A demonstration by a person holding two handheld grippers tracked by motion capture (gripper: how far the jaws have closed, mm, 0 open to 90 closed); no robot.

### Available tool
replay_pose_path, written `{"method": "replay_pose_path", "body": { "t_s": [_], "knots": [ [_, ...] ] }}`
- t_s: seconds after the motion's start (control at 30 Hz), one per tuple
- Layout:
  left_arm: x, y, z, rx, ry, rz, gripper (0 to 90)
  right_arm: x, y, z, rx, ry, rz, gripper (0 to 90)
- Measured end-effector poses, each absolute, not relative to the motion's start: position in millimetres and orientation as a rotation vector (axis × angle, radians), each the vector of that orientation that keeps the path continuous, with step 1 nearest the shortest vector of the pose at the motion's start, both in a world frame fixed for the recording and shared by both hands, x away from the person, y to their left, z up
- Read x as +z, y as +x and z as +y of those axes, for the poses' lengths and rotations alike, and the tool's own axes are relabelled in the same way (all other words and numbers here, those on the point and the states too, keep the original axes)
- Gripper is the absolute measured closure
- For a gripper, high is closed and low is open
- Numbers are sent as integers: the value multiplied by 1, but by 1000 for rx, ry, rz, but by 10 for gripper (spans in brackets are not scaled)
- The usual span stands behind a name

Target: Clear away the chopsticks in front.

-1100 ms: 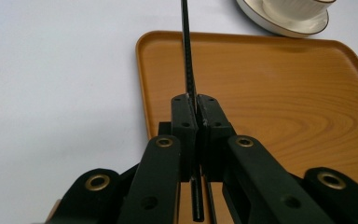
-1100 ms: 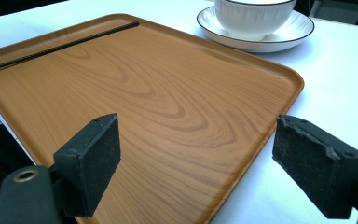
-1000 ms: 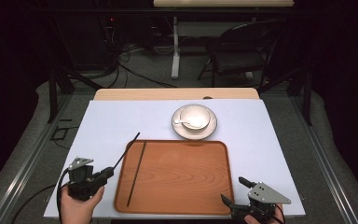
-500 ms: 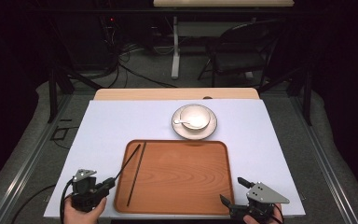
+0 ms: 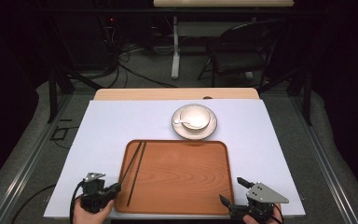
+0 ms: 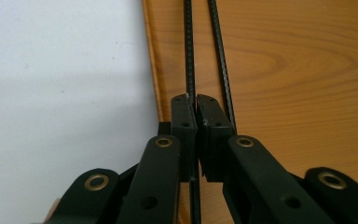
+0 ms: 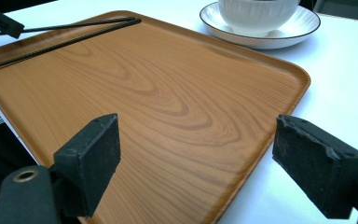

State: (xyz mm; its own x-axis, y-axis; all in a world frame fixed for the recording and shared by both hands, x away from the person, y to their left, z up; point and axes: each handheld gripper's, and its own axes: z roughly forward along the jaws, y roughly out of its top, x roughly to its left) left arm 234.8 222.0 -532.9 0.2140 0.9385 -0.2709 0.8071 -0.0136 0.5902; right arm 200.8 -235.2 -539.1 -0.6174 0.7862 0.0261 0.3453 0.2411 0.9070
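Left gripper [image 6: 196, 100] pinching one thin black chopstick [image 6: 189, 51] over the brown wooden tray's [image 5: 182, 172] left rim — its near end hidden behind the jaws. Right gripper [image 7: 209, 163] spread wide.

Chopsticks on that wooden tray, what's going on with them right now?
A person holds a gripper in each hand at a white-covered table. The left gripper is shut on one black chopstick at the left edge of the wooden tray; the second chopstick lies on the tray beside it. The right gripper is open, its jaws wide apart by the tray's near right corner. Behind the tray, a white bowl with a spoon sits on a saucer.
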Motion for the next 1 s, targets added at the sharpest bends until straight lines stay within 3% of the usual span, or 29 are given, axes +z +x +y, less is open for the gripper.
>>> {"method": "replay_pose_path", "body": {
  "t_s": [0.57, 0.77, 1.0],
  "knots": [
    [-538, 235, 219, 236, 1855, 1610, 817, -539, 201, -235, 1348, 1030, 2081, 148],
    [-536, 233, 218, 275, 1859, 1584, 735, -539, 201, -236, 1348, 1042, 2077, 148],
    [-534, 229, 217, 343, 1854, 1548, 556, -541, 203, -235, 1337, 1047, 2079, 148]
  ]
}}
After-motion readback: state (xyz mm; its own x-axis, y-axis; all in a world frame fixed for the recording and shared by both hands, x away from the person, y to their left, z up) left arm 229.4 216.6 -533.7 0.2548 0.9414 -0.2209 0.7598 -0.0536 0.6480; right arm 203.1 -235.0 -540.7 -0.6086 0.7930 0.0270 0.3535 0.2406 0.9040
